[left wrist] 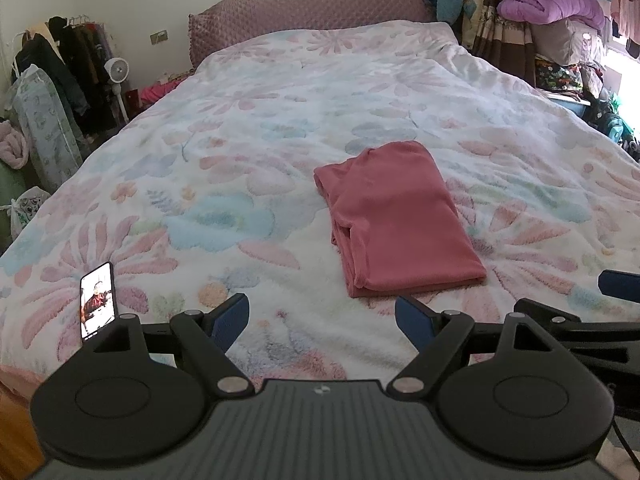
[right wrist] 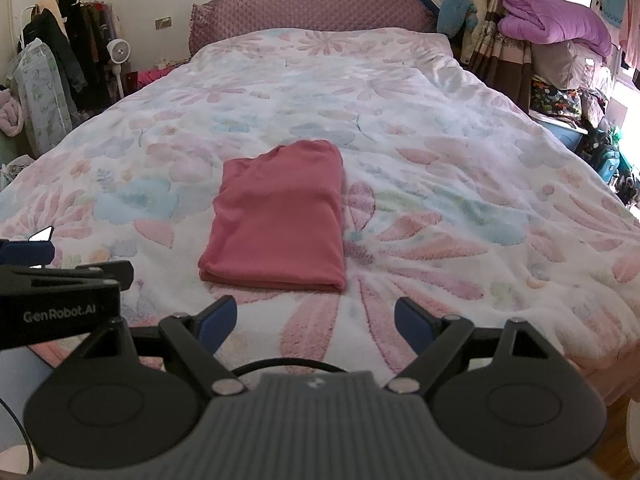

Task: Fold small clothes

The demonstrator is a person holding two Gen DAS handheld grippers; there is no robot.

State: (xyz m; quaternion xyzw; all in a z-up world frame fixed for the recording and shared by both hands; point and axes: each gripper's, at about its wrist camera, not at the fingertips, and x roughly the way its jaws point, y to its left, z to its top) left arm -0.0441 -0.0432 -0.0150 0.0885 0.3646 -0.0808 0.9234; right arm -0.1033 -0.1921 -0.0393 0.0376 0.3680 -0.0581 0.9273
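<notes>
A pink garment (left wrist: 394, 218) lies folded into a neat rectangle on the floral bedspread (left wrist: 248, 128); the right wrist view shows the same garment (right wrist: 280, 216) straight ahead. My left gripper (left wrist: 322, 322) is open and empty, held above the bed's near edge, short of the garment and a little to its left. My right gripper (right wrist: 316, 320) is open and empty too, just short of the garment's near edge. The right gripper's fingertip (left wrist: 618, 284) shows at the right edge of the left wrist view, and the left gripper's body (right wrist: 60, 300) shows at the left of the right wrist view.
A phone (left wrist: 97, 304) with a lit screen stands on the bed at the near left. A clothes rack (left wrist: 76, 68) and a small fan (left wrist: 116, 70) stand left of the bed. Piled blankets and clothes (left wrist: 548, 12) fill the right side. A padded pink headboard (left wrist: 312, 12) is at the far end.
</notes>
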